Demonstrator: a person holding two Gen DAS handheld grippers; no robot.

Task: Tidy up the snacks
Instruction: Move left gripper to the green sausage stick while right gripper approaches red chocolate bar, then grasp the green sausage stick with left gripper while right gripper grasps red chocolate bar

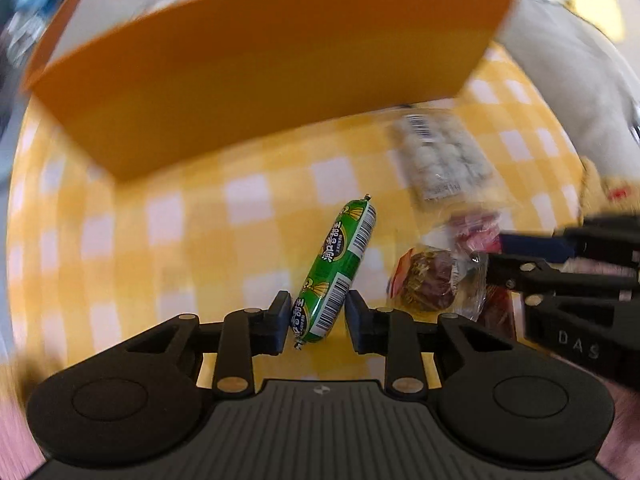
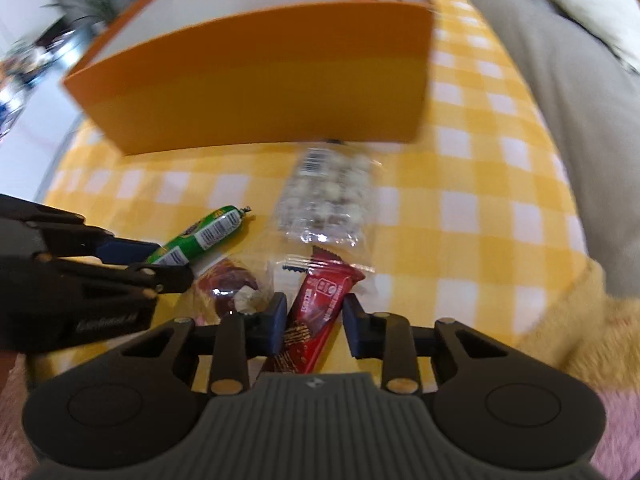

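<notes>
left gripper (image 1: pixel 318 320) clamped on one green sausage (image 1: pixel 340 268) | right gripper (image 2: pixel 314 322) clamped on one red bar (image 2: pixel 320 308) | one orange box (image 2: pixel 260 92)

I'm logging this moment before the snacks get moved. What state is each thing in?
Left claw: shut on the sausage.
Sausage: lower end between the pads.
Right claw: shut on the red bar.
Red bar: between the pads, on the cloth.
Clear bag: lying flat, sealed, untouched.
Jerky pack: lying on the cloth, untouched.
Box: open-topped, upright; contents hidden.
</notes>
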